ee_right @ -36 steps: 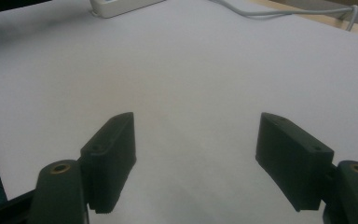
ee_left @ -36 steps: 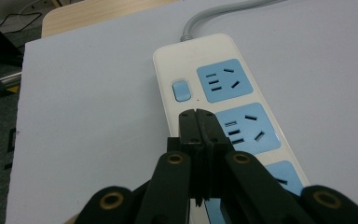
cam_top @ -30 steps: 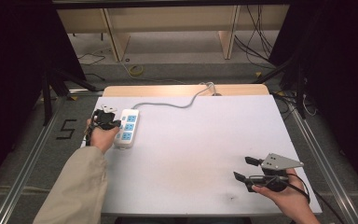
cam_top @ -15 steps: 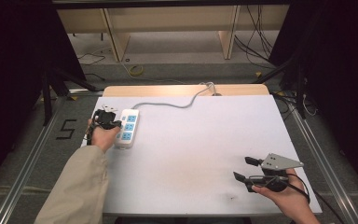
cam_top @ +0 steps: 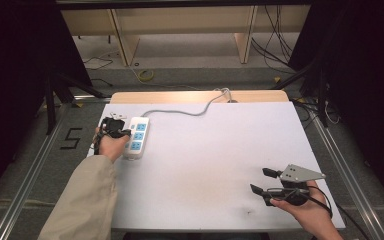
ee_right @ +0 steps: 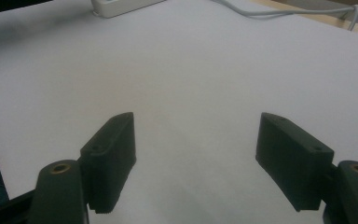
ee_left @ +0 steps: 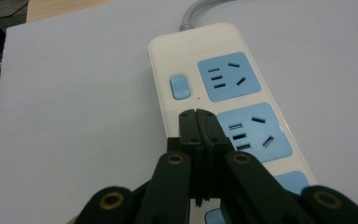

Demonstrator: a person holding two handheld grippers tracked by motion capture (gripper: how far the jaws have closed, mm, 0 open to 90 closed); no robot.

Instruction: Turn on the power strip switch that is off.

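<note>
Power strip point(cam_top: 136, 137) is lying mid-left of frame on tabletop point(cam_top: 215, 165). Left tool point(ee_left: 199, 122) is hovering over it, jaws closed, holding nothing. Right tool point(cam_top: 261, 181) is resting lower right, jaws wide apart, empty. Strip prob. rigid, light, smooth plastic; grip across narrow sides.

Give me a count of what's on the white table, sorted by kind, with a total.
Power strips: 1, power strip with grey cord
Handheld grippers: 2, left gripper over the strip, fingers together; right gripper near the front right, fingers apart
Total: 3
</note>
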